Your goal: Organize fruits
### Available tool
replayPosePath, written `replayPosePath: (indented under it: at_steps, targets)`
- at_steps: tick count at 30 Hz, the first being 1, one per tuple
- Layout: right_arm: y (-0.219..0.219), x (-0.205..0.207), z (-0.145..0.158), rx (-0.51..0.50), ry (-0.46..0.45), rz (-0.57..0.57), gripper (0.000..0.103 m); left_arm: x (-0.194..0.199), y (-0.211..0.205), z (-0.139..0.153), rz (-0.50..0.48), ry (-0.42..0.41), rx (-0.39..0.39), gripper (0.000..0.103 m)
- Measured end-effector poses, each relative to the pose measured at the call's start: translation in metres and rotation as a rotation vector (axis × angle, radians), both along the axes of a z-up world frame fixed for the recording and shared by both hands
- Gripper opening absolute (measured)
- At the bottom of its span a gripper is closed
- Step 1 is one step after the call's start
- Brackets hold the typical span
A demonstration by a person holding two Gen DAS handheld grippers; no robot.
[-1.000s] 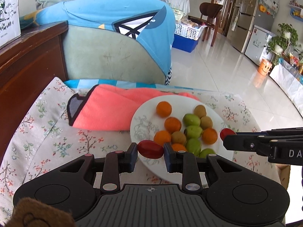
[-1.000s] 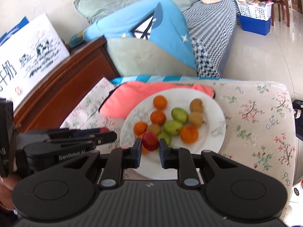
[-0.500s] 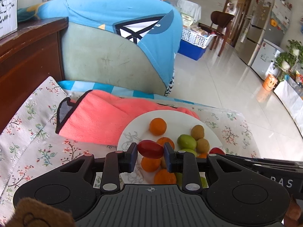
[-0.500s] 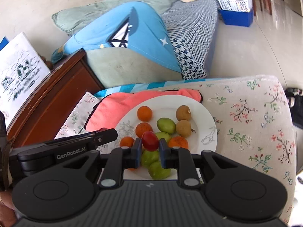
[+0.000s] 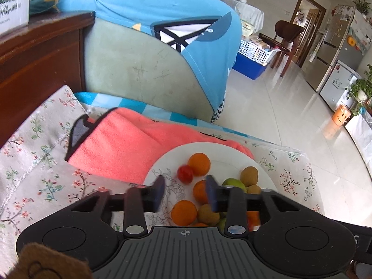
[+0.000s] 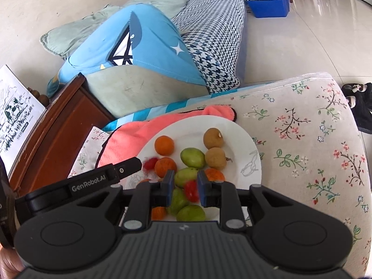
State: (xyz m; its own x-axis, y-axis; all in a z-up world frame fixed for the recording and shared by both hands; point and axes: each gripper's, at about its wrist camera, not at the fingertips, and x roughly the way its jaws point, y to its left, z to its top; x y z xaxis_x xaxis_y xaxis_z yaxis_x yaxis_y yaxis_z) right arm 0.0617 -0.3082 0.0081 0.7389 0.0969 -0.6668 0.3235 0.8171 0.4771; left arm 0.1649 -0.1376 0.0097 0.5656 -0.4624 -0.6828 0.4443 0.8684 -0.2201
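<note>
Plate [image 6: 252, 155]: both red fruits on it, w/ oranges and greens. L gripper [image 5: 185, 191] fingers spread, empty; its red fruit [image 5: 185, 173] near plate's left rim. R gripper [image 6: 185, 187] fingers apart, red fruit [image 6: 191, 190] loose between. Grouping appears nearly done.

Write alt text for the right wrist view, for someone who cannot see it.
The right gripper hangs open over a white plate of small orange, green and brown fruits, a red fruit blurred between its fingers and apparently dropping. The left gripper reaches in from the left beside another red fruit. The plate sits on a floral cushion, partly over a pink cloth.
</note>
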Motion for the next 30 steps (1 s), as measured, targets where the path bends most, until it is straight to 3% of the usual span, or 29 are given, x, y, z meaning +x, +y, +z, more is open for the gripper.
replayPosePath:
  at_steps: [2,8,16,21,26,30]
  targets:
    - [-0.001,0.0,0.002,-0.002,0.0,-0.005,0.025,-0.003,0.002,0.005,0.014,-0.025,0.009,0.061]
    - [0.0,-0.004,0.014,-0.03,-0.002,-0.025,0.039,-0.007,0.01,0.016,0.048,-0.029,0.013,0.081]
    - [0.004,-0.013,0.029,-0.055,-0.002,-0.051,0.059,-0.018,0.015,0.023,0.076,-0.016,0.099,0.092]
    - [0.004,-0.021,0.033,-0.066,0.023,-0.075,0.06,-0.024,0.02,0.029,0.1,0.004,0.131,0.093]
    - [0.01,-0.029,0.037,-0.11,0.056,-0.082,0.072,-0.034,0.023,0.035,0.091,0.015,0.168,0.095]
    - [0.016,-0.037,0.041,-0.145,0.082,-0.077,0.075,-0.045,0.026,0.038,0.076,0.013,0.216,0.096]
